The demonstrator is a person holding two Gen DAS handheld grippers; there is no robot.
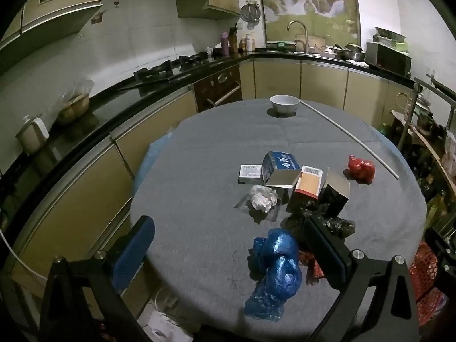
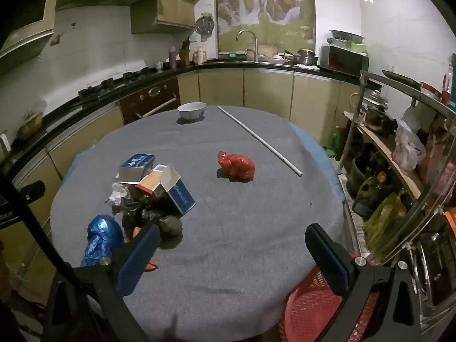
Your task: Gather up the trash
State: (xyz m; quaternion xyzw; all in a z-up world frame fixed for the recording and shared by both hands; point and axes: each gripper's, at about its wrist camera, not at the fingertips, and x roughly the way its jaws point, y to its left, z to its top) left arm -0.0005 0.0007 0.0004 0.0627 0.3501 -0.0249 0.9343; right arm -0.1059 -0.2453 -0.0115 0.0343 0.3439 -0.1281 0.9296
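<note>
Trash scattered on grey surface, both tools spread

Left hand-held gripper point(image 1: 228, 249) spread wide over blue bag point(image 1: 275, 268) at near edge, nothing gripped. Right hand-held gripper point(image 2: 232, 256) spread, empty, red basket point(image 2: 310, 310) beneath at near right edge. Mid-surface: boxes point(image 1: 280, 169), crumpled wrapper point(image 1: 263, 198), black bag point(image 2: 151, 213); red bag point(image 2: 236, 165) apart. Far edge: bowl point(image 2: 191, 110), white rod point(image 2: 259, 139).

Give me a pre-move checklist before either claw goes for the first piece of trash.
1. Left claw open, nothing held: ok.
2. Right claw open, nothing held: ok.
3. Blue plastic bag lies between the left claw's fingers, untouched: ok.
4. Red plastic bag lies alone, clear approach: ok.
5. Red basket at the table edge by the right claw: ok; whether it is empty: cannot tell.
6. White bowl and white rod away from the trash: ok.
</note>
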